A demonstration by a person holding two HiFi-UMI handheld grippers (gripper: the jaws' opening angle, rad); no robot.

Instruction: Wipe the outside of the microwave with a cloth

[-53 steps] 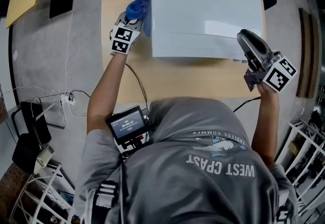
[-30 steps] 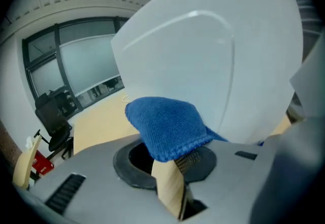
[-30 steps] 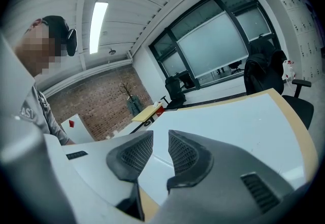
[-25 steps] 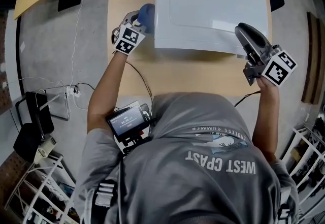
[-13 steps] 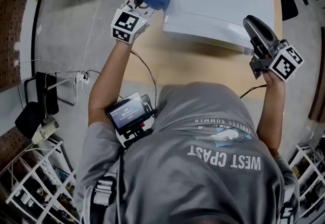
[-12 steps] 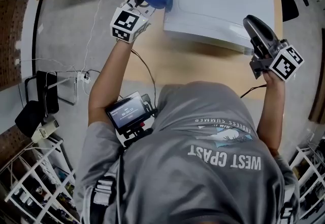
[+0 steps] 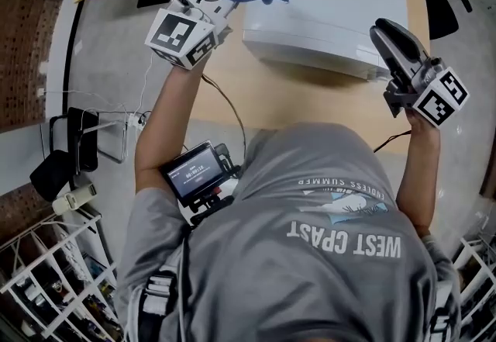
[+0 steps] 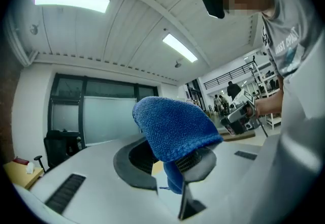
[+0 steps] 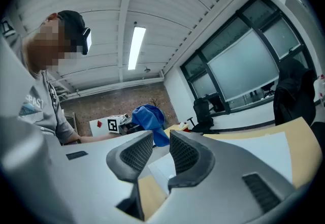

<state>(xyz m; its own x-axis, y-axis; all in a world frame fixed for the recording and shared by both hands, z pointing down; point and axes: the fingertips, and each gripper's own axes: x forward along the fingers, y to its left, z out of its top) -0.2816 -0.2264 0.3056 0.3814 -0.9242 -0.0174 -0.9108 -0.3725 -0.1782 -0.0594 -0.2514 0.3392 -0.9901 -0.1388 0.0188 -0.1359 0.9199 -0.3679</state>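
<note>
Since my left tool point(image 8: 172, 167) clamps the soft, limp blue terry cloth point(image 8: 172, 126) mid-fold, my right tool point(image 9: 161, 154) sits ajar, empty.

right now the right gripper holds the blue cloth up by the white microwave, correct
Not quite: it is the left gripper that holds the blue cloth, as the left gripper view shows. The right gripper has nothing between its jaws. The cloth is up by the white microwave.
</note>
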